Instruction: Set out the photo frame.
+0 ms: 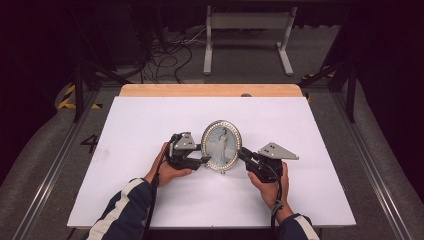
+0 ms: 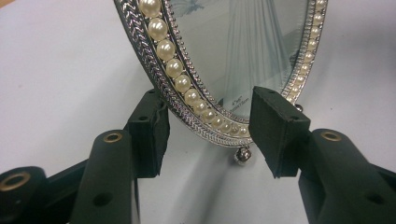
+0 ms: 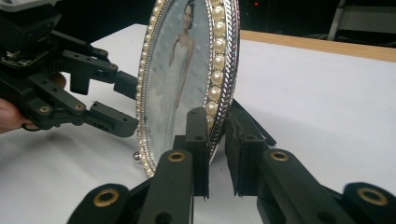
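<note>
Right tool pinching the lower right rim of the oval picture frame, which stands upright mid-worktop. Left tool, jaws spread, straddles the frame's lower left rim, one pad on each side.

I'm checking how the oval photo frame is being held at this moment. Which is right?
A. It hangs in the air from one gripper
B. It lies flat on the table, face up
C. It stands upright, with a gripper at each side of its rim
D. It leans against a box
C: the oval photo frame stands upright on the white table, with the left gripper and the right gripper at opposite sides of its pearl-edged rim.
</note>
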{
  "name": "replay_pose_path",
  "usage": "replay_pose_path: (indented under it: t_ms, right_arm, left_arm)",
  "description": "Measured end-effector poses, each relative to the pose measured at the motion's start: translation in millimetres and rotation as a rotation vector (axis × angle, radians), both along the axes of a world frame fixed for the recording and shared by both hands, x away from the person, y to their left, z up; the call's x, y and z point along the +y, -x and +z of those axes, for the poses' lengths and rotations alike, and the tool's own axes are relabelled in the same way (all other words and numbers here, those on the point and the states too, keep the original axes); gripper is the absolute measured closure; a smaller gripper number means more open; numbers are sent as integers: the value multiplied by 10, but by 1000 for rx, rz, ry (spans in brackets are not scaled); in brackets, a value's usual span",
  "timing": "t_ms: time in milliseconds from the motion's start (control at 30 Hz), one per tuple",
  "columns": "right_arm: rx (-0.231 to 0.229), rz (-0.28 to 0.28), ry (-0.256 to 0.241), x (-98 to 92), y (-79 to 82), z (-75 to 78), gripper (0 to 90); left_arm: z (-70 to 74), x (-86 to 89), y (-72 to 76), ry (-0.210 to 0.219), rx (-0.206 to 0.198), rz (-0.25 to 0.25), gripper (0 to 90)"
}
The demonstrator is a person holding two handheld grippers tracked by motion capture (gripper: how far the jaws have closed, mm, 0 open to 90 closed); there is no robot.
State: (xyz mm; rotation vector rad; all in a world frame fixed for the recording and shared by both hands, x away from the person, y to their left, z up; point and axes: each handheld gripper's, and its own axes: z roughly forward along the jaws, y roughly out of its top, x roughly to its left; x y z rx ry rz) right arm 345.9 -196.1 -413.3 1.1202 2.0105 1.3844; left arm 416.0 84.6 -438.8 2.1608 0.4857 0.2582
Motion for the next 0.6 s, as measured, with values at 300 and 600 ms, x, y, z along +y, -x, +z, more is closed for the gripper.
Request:
replay_pose_path:
  t_ms: [300,600]
  right_arm:
    - [5,-2,-4,-34,0,-1,800]
    - [-5,-4,45,24,90,-18,784]
  left_arm:
    - [46,6,27,22,-11,-1,420]
    - [124,77,-22,108,-23,28,467]
